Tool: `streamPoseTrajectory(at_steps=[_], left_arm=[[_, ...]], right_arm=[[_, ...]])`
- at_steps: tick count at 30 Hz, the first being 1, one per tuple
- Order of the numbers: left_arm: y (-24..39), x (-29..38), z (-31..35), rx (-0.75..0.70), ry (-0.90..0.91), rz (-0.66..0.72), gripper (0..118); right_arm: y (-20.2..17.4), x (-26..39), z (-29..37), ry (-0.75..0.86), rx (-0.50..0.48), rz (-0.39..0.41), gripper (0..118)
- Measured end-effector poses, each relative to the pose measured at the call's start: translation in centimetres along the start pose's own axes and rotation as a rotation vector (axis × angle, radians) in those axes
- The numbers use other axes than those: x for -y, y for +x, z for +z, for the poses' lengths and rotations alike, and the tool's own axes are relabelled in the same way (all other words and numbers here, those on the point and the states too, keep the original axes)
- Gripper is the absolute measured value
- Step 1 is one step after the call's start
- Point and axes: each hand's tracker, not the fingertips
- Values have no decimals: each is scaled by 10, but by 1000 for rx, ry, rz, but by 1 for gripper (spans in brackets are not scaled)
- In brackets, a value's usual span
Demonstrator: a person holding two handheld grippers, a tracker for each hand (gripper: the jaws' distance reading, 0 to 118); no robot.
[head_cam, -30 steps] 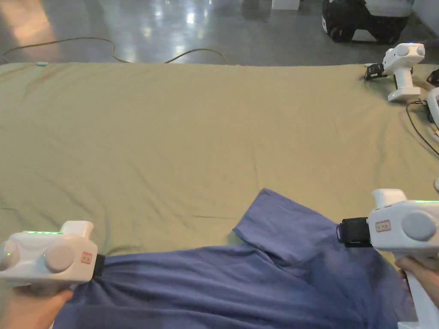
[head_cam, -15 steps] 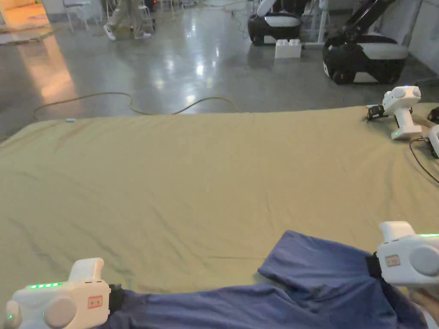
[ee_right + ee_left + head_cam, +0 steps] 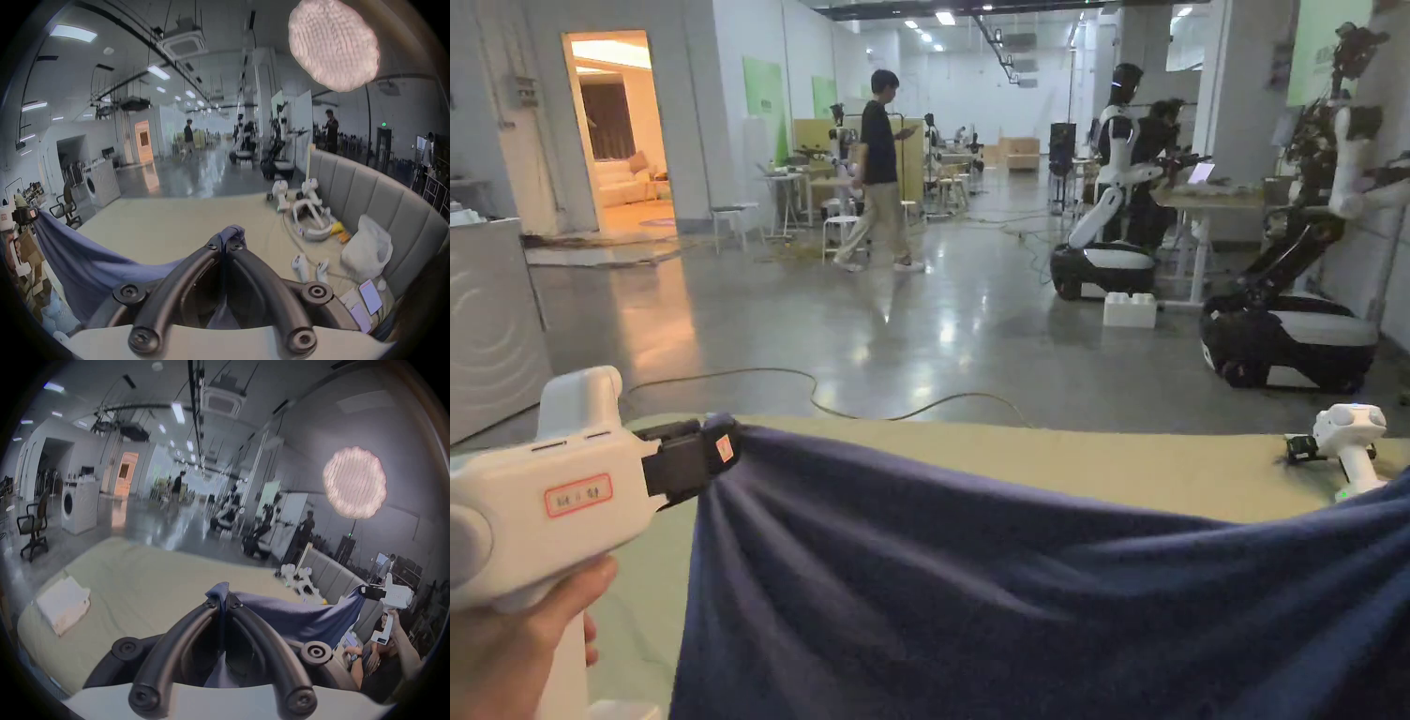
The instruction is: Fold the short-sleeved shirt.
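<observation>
The short-sleeved shirt, a dark blue soft-knit garment (image 3: 1031,600), hangs in the air above the near edge of the bed, stretched between the two grippers with its top edge sagging in the middle. The step in hand appears to be the lift and spread that comes before laying the garment flat; no fold is made yet.

The left gripper (image 3: 222,600) has its jaws pressed together on one bunched part of the fabric. The right gripper (image 3: 225,240) pinches another part the same way. Both are held raised and well apart.

The next move calls for lowering both grippers together onto the olive-green bed sheet (image 3: 1106,464), keeping the top edge taut so the fabric lands without wrinkles, clear of the spare white handheld gripper (image 3: 1345,441) near the far right corner.
</observation>
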Motion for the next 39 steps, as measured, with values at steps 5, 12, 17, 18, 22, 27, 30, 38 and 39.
streamPoseTrajectory(at_steps=[5, 12, 17, 18, 22, 27, 30, 38, 39], left_arm=[[22, -61, 17, -28, 93, -74, 4], [37, -117, 6, -111, 171, -139, 4], [39, -137, -17, -139, 169, -162, 4], [38, -139, -24, -148, 165, -165, 4], [32, -144, -55, -171, 126, -184, 4], [21, -148, -96, -199, 115, -150, 4], [18, -150, -124, -267, 94, -221, 4], [8, -152, -174, -262, 95, -148, 4], [8, -154, -178, -254, 94, -143, 4]], right_arm=[[-10, -67, 15, 132, 36, 20, 2], [-28, -149, 13, 193, 56, 0, 2], [-29, -177, -16, 187, 109, 50, 2], [-29, -179, -23, 182, 120, 57, 2], [-31, -182, -47, 182, 138, 64, 2], [-40, -189, -79, 186, 151, 76, 2], [-48, -203, -104, 197, 195, 119, 2], [-63, -221, -145, 188, 175, 82, 2], [-65, -221, -149, 189, 183, 98, 2]])
